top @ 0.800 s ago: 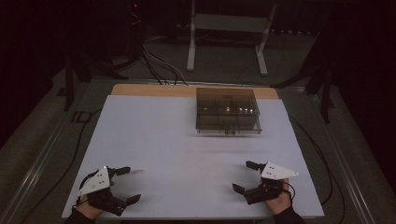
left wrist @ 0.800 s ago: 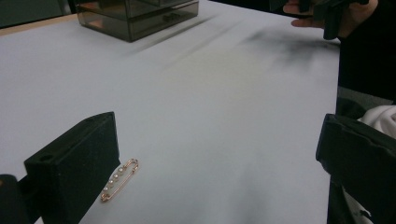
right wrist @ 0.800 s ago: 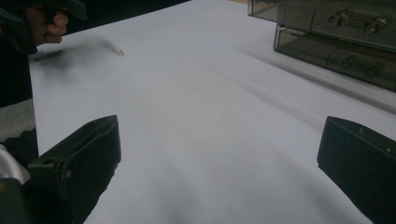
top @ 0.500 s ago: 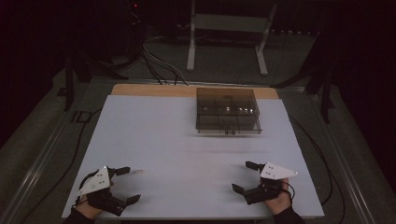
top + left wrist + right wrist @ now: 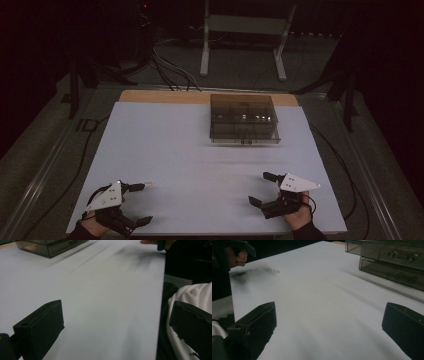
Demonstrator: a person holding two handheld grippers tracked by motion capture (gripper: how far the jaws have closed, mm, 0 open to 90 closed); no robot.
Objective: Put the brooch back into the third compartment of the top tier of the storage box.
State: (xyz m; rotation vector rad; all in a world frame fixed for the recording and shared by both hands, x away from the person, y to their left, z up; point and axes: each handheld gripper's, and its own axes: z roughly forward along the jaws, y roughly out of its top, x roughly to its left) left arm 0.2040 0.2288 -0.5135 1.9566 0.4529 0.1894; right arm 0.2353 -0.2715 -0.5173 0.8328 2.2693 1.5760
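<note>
White tabletop (image 5: 200, 150) lies bare beneath both grippers, left (image 5: 142, 202) and right (image 5: 260, 187), fingers spread wide, holding nothing.

We see a dim room in the high view; the pale worktop (image 5: 200, 150) is the one lit area, and everything around it sinks into near black. Soft smeared shadows streak it in both gripper views. The dark fingers (image 5: 40, 327) up close are slightly blurred, grainy.
</note>
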